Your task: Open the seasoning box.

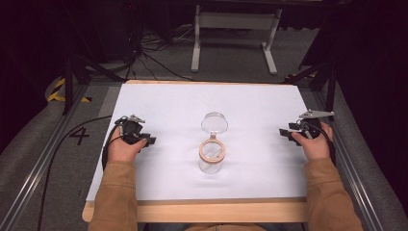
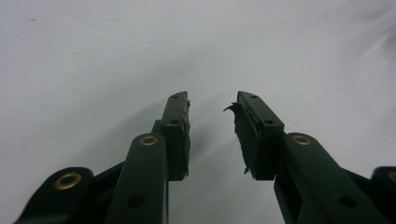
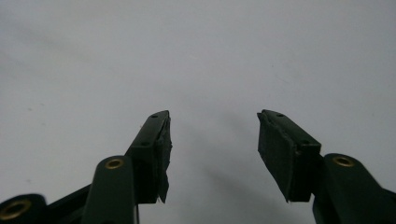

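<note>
Resting near the table's (image 1: 159,96) left edge, the left gripper (image 1: 148,141) has spread, empty jaws; near the right edge, the right gripper (image 1: 285,133) likewise. Between them, mid-table, stands the glass jar (image 1: 211,157), its clear lid (image 1: 214,122) lying just behind.

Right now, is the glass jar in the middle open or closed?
Open. The jar stands upright with its wood-rimmed mouth uncovered; the clear lid lies apart behind it.

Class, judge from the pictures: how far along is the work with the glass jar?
Done: the glass jar stands open, its lid lying just behind it. In hand: nothing; left gripper and right gripper rest open and empty on the white table. What remains cannot be told.
</note>
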Tool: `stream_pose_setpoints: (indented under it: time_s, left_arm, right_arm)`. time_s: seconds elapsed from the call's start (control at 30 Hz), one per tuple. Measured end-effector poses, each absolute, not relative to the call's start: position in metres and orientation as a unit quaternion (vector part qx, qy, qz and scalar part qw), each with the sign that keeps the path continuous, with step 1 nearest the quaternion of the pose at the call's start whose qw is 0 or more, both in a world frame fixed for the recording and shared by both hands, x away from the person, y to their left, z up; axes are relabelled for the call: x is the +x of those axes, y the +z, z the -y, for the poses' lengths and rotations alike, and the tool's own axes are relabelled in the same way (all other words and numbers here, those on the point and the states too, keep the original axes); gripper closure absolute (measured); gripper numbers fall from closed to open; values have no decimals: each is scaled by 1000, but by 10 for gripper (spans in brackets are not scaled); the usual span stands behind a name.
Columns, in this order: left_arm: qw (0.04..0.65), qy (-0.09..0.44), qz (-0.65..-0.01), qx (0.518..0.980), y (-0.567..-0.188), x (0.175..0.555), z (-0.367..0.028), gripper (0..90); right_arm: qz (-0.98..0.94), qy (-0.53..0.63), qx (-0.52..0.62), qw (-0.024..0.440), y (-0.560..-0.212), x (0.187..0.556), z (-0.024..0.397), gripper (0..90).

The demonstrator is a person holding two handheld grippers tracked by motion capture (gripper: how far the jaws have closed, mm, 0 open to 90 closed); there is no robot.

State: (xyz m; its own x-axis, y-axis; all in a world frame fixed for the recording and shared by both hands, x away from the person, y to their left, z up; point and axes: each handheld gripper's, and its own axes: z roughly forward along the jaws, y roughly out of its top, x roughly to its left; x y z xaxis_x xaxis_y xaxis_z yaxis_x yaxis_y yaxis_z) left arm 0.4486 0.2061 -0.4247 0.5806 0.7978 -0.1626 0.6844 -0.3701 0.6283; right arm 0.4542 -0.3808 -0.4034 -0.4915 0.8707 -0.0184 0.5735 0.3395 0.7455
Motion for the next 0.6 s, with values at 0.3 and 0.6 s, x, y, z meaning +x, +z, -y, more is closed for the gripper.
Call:
stream_pose_setpoints:
  time_s: [0.3, 0.6]
  left_arm:
    - [327, 66, -431, 838, -433, 451, -198, 567]
    - [338, 66, -415, 842, -429, 451, -192, 443]
  right_arm:
    - [-795, 318, 477, 198, -424, 460, 381, 469]
    - [-800, 328, 461, 202, -421, 457, 375, 447]
